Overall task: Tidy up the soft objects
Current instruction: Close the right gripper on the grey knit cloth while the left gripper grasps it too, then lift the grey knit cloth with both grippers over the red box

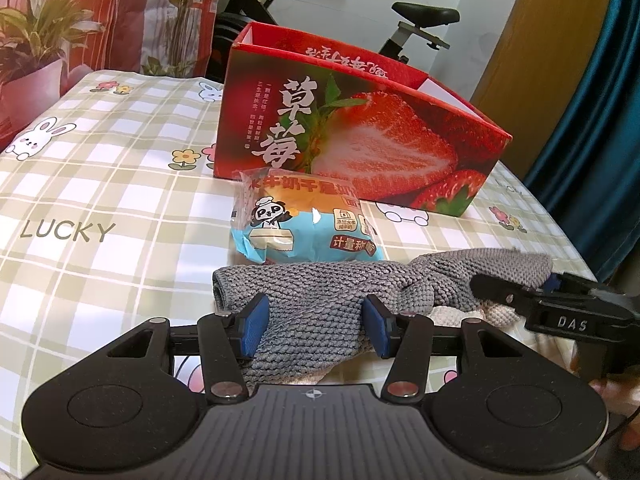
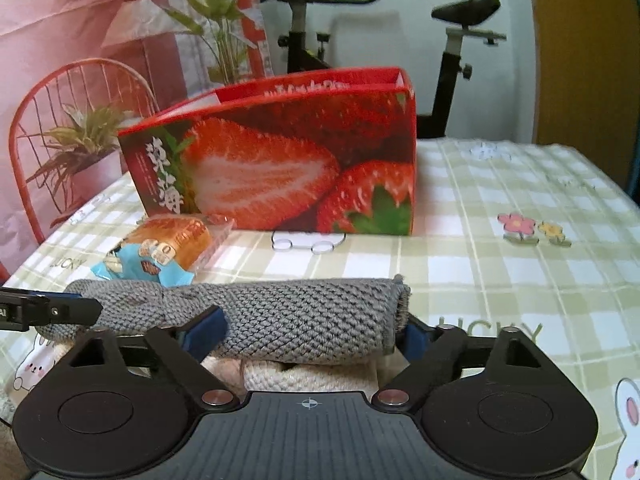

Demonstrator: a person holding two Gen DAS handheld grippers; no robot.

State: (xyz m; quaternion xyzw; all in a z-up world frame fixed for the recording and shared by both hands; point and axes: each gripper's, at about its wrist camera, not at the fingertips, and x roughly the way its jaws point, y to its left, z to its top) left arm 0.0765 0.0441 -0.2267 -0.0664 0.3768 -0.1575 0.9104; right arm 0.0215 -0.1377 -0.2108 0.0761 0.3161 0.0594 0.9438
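A checked tablecloth with rabbits covers the table, an exercise bike behind. The left gripper is clamped on a rolled grey towel at one end. The right gripper straddles the other end, jaws wide, grip unclear. Just beyond lie a wrapped bread and a strawberry box.

Home room, exercise bike by the wall, potted plant, bunny-print checked tablecloth
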